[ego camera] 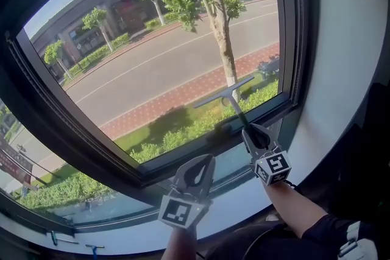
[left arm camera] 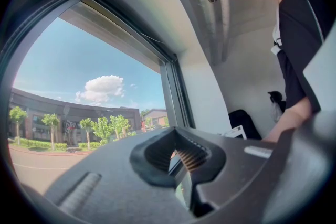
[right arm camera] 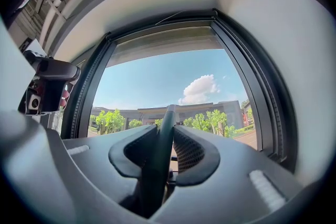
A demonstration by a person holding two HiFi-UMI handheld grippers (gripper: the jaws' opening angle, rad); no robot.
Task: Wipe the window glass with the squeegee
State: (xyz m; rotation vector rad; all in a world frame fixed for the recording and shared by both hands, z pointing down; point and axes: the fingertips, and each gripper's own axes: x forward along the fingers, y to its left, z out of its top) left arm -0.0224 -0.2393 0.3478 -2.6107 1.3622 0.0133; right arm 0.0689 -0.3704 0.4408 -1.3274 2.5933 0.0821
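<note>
The squeegee (ego camera: 226, 94) has a pale T-shaped blade lying against the window glass (ego camera: 152, 58) near its lower right corner, and a dark handle that runs down into my right gripper (ego camera: 255, 136). That gripper is shut on the handle. In the right gripper view the squeegee handle (right arm camera: 161, 139) stands between the closed jaws of the right gripper (right arm camera: 165, 160). My left gripper (ego camera: 198, 172) hovers in front of the lower window frame (ego camera: 146, 175), left of the right one, shut with nothing in it. In the left gripper view the left gripper (left arm camera: 181, 168) shows only an empty hollow between its jaws.
A white wall (ego camera: 347, 70) borders the dark window frame on the right, and a white sill (ego camera: 237, 204) runs below it. My right forearm (ego camera: 298, 210) reaches up from the bottom right. A small teal tool (ego camera: 92, 248) lies at the bottom left.
</note>
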